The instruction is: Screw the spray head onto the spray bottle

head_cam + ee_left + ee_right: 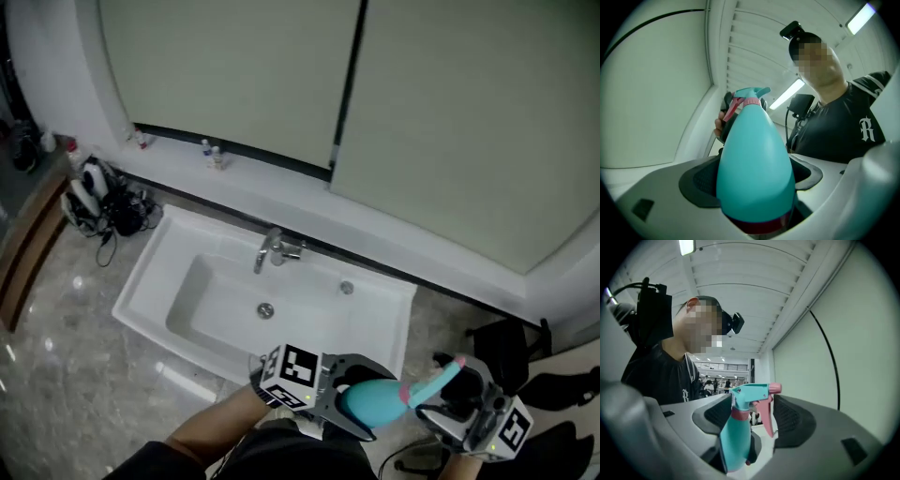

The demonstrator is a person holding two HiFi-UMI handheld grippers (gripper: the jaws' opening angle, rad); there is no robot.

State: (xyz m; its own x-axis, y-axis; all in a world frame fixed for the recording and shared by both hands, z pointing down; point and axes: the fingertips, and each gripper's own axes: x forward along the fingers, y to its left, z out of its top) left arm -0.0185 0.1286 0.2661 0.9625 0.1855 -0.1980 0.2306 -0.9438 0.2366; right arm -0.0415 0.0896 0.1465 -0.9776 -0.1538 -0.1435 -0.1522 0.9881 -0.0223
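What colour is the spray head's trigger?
Pink: the trigger hangs from a teal spray head. It shows best in the right gripper view.

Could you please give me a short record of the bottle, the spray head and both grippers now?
spray bottle: teal, clamped round its body by the left gripper
spray head: on the bottle's neck, pink collar and trigger
right gripper: jaws apart, flanking the spray head
tightness of thread: cannot tell
below: white sink with faucet
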